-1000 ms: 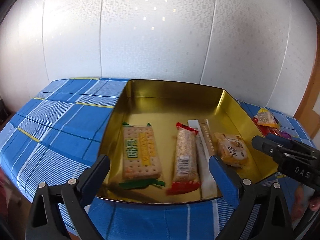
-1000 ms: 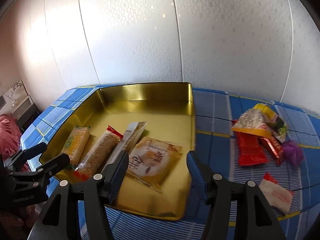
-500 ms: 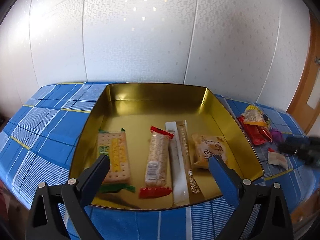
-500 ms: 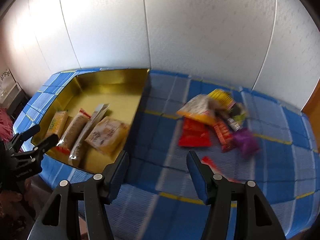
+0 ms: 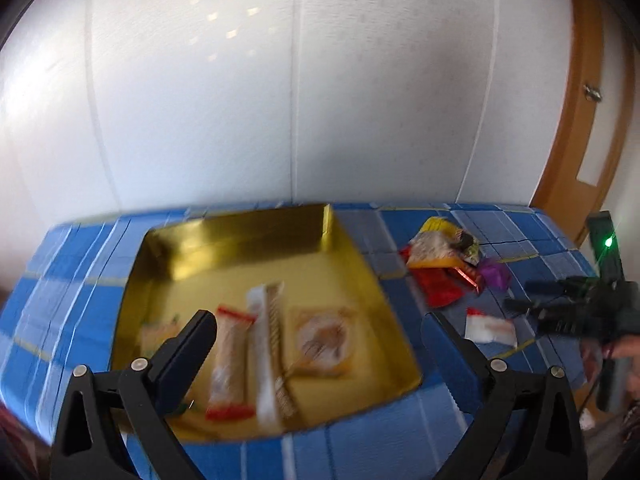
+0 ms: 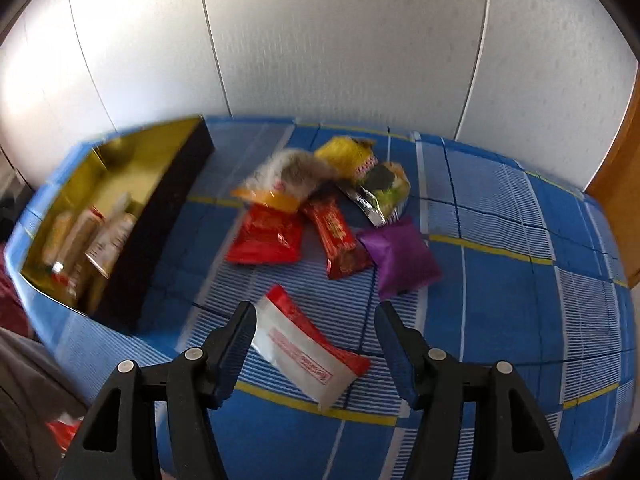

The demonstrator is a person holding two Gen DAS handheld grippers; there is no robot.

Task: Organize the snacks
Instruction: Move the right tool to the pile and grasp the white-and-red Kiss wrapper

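White-and-red packet (image 6: 308,350) lies flat on blue checked cloth (image 6: 500,280), long axis diagonal, red end up-left. Right gripper (image 6: 314,322) spread above it, nothing pinched; a second ago it faced gold tin (image 6: 136,148). Left gripper (image 5: 320,338) spread, empty, over the tin.

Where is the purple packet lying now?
In the right wrist view, the purple packet lies on the blue cloth, right of the red bar, outside the gold tin.
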